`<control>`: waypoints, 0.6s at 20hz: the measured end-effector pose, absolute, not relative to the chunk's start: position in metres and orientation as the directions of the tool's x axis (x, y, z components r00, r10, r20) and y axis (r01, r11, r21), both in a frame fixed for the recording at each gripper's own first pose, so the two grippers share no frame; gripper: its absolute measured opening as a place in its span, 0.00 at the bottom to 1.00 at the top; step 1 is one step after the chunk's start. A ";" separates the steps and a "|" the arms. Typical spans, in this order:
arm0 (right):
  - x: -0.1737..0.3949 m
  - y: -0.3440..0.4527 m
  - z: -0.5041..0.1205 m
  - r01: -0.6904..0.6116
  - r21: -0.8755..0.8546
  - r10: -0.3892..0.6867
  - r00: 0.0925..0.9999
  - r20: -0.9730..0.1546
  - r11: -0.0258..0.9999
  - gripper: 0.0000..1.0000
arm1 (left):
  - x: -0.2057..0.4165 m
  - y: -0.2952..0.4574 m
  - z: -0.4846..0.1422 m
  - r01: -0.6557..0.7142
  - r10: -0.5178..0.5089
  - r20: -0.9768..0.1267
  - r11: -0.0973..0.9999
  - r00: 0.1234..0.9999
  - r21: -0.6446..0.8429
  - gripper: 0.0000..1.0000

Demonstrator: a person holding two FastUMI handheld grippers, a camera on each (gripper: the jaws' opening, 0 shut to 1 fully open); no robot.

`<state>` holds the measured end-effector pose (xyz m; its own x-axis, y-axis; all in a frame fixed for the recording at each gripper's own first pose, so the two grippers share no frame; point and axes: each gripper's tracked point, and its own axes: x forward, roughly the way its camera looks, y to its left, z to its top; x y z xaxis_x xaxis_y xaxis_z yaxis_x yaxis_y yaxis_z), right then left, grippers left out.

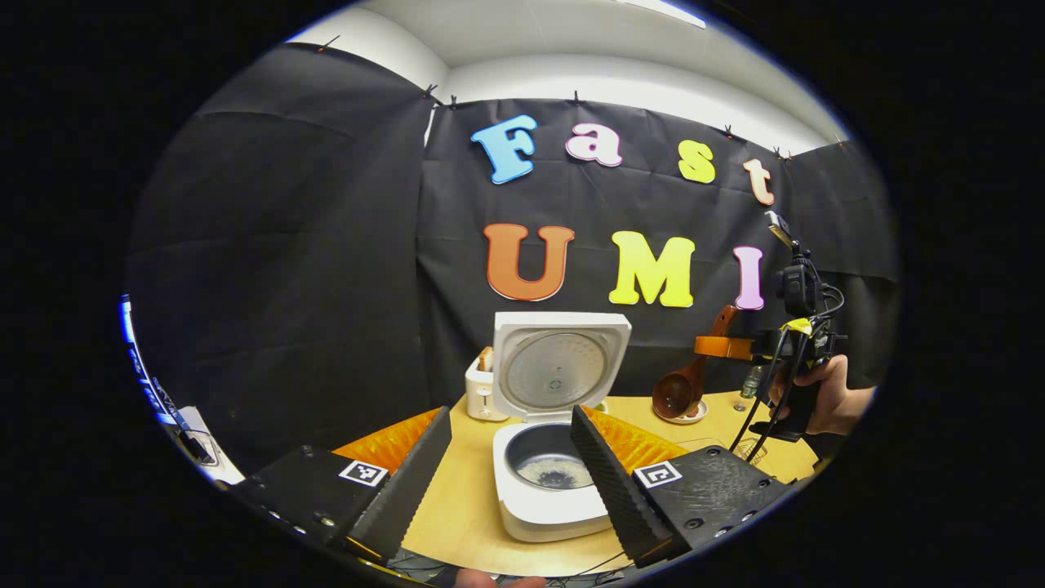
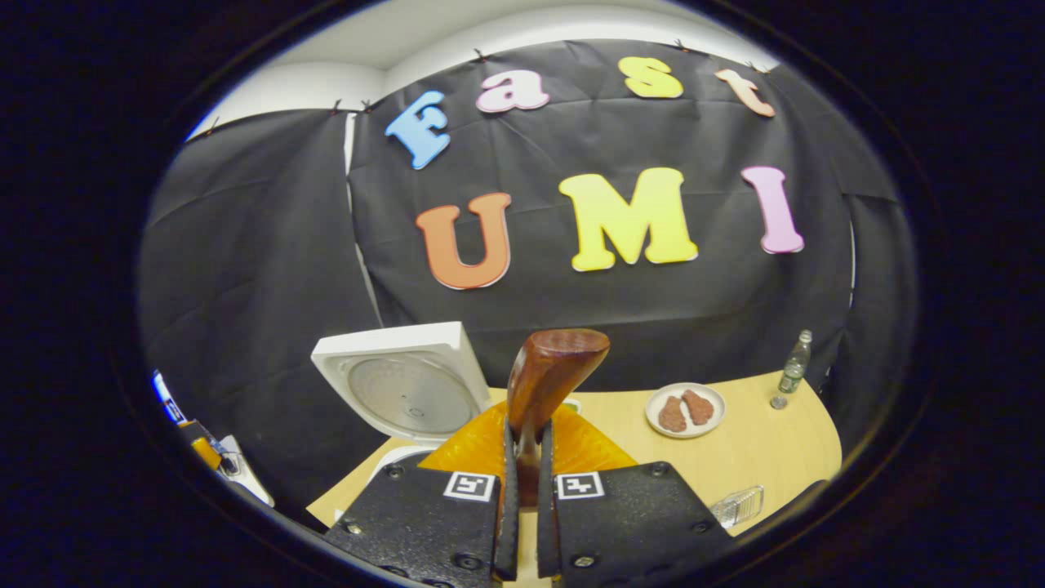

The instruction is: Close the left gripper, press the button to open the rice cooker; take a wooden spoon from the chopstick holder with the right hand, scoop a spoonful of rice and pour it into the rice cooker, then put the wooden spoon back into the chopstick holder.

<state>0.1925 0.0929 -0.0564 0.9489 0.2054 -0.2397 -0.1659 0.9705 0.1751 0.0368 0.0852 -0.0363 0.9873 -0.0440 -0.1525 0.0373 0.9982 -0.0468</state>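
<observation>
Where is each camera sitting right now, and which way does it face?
Left gripper view: rides the open left hand-held gripper, facing the open rice cooker and the right hand-held gripper holding the wooden spoon, a hand behind it.
Right gripper view: rides the right hand-held gripper, shut on the spoon, facing the wall.
Shared: cooker, spoon, table.

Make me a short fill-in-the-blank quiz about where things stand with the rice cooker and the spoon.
1. The rice cooker lid stands ____.
2. The right gripper is shut on the wooden ____.
3. The left gripper's jaws are ____.
4. Behind the cooker sits a toaster holding ____.

Missing words: open; spoon; open; bread
</observation>
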 end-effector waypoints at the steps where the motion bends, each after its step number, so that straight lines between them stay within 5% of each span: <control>1: 0.190 0.070 -0.058 -0.136 0.187 0.180 0.953 -0.243 0.973 0.14 | 0.040 0.074 -0.035 0.046 -0.053 -0.154 0.998 0.987 -0.051 0.94; 12: 0.170 -0.155 -0.128 0.174 0.242 -0.078 0.929 -0.362 0.954 0.14 | 0.087 -0.041 -0.043 0.123 -0.139 -0.193 0.988 0.971 -0.089 0.94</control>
<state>0.1696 -0.1553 -0.1284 0.9288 -0.0776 -0.3625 0.1744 0.9544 0.2424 0.0875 -0.0407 -0.0435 0.9714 -0.1385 -0.1928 0.1234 0.9884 -0.0885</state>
